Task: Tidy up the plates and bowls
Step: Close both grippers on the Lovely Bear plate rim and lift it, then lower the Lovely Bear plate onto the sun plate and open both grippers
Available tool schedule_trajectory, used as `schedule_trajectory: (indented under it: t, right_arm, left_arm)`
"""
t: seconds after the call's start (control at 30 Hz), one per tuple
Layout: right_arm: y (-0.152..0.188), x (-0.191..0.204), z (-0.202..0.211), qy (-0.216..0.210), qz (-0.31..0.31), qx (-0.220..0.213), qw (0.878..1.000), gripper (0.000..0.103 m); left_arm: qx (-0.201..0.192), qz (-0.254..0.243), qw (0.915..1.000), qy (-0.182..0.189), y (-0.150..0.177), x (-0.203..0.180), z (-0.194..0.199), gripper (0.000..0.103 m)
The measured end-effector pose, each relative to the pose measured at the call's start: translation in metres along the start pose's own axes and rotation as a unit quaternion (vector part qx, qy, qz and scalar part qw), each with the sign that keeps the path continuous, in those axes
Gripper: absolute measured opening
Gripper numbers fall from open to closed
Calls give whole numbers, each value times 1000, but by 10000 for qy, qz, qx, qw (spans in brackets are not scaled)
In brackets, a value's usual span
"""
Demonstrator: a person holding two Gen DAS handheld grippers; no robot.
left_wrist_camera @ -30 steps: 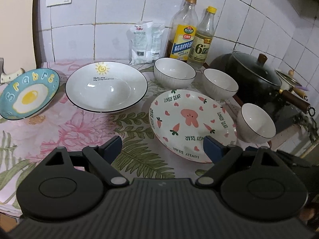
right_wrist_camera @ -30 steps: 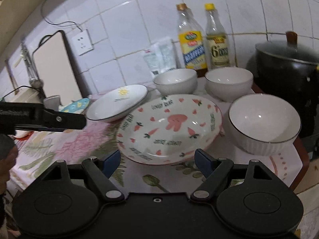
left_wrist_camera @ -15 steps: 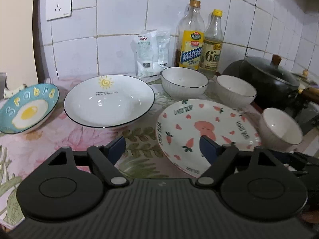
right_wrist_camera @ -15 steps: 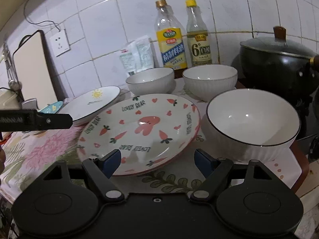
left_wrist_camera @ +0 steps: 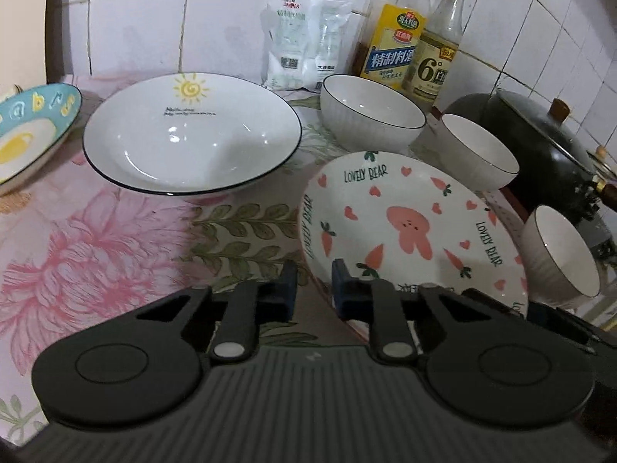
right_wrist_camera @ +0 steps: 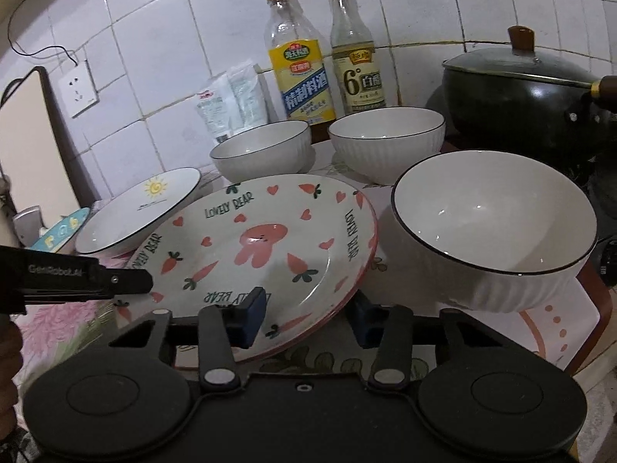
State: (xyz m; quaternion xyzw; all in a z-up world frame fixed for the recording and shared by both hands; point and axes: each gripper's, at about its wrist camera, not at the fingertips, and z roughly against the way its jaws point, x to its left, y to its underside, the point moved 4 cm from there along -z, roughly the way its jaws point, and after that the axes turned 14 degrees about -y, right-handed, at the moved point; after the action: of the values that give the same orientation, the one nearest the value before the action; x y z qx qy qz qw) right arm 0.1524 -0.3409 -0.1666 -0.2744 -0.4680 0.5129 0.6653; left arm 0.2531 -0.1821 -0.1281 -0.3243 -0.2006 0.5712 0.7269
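Note:
A rabbit-and-carrot plate (left_wrist_camera: 408, 223) (right_wrist_camera: 262, 247) lies at the front of the flowered cloth. My left gripper (left_wrist_camera: 313, 289) has narrowed onto its near left rim; the plate's edge sits between the jaws. My right gripper (right_wrist_camera: 308, 316) straddles the plate's near right rim, one finger above and one below. A white sun plate (left_wrist_camera: 191, 133) (right_wrist_camera: 142, 208) and a blue egg plate (left_wrist_camera: 31, 131) lie to the left. Three white bowls stand behind and right: (left_wrist_camera: 372, 115), (left_wrist_camera: 478, 150), (left_wrist_camera: 559, 254), the nearest also in the right wrist view (right_wrist_camera: 493, 227).
Two bottles (left_wrist_camera: 397, 34) (left_wrist_camera: 435, 50) and a white packet (left_wrist_camera: 300, 38) stand against the tiled wall. A black lidded pot (right_wrist_camera: 524, 92) sits at the right on the stove. A cutting board (right_wrist_camera: 27, 142) leans at the left. The table edge runs along the front.
Both grippers moved forward and down to the rabbit plate. Their jaws narrowed from wide open onto its near rim.

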Motion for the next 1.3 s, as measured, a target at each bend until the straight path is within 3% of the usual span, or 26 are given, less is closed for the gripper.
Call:
schedule_trajectory:
  t: [0.13,0.27,0.37,0.43,0.73,1.3]
  right_arm:
    - [0,4,-2,197,123,-7,9997,50]
    - [1,5,-4,269,161,-93,9995,51]
    - [2,4,-2,317,182,-177,9992,44]
    - [1,1,1,294,89,-188,9994,36]
    - [2,8,9,58,-75,-26,10000,35]
    - [2,61,39,-535,209,106,9983,35]
  left_arm:
    - [381,233,9985,331,2,-3,-11,17]
    - [414,361,9980,321,3,-3,-11,17]
    - [361,390,9980,352,4,-2,-10,16]
    - [276,357,9985,299,5,-3,-8,16]
    - [136,131,9998,66,10,-1,17,16]
    - [-123,60,9995,-300,24,36,96,17]
